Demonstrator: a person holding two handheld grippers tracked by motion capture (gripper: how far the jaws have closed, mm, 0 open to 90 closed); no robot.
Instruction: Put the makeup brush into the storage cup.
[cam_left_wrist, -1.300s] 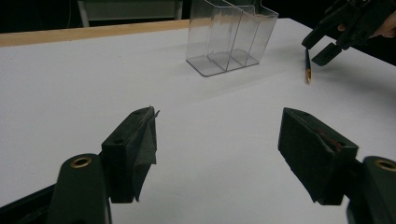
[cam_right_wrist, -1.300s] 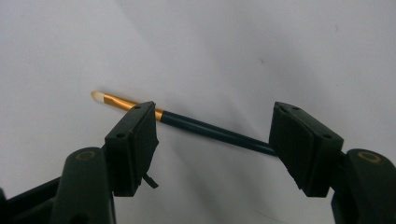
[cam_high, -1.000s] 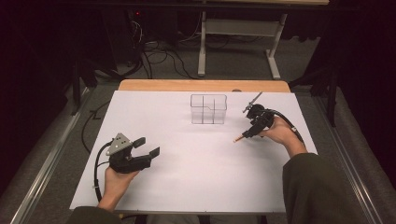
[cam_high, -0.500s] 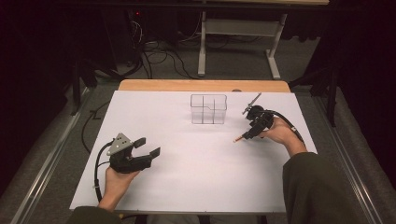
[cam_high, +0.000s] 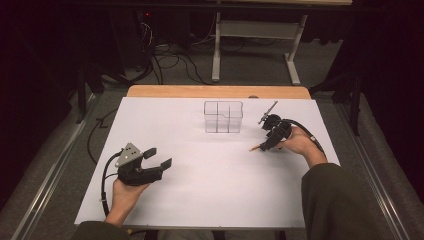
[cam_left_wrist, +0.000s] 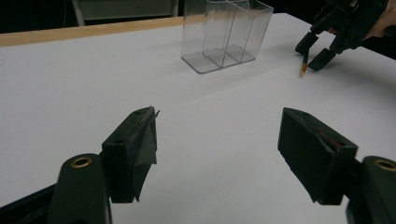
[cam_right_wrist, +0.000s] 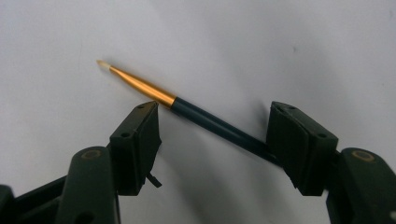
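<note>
1. Progress looks early to me: the paintbrush (cam_right_wrist: 187, 107) lies flat on the white table (cam_high: 200, 200), not yet lifted, and the clear organizer (cam_high: 223, 117) stands with nothing in its compartments that I can see. I judge the grasp, the lift and the drop into a compartment are all left.

2. Nearest me, my left gripper (cam_high: 159, 157) rests low over the near-left part of the table, held from behind by the left hand (cam_high: 125, 194). Its jaws stand wide apart with nothing between them, pointing toward the organizer, well away from the brush.

3. Farther out on the right, my right gripper (cam_high: 263, 145) is tipped down at the table, the right hand (cam_high: 297, 142) wrapped around its body and the forearm coming in from the near-right edge.

4. In the right gripper view its jaws are apart and straddle the brush: 1 jaw sits just beside the gold ferrule, the other at or over the dark handle. I cannot tell whether that jaw touches it. The pale tip points away from the jaws.

5. Farthest, the organizer stands upright near the table's far edge, apart from the brush.
</note>
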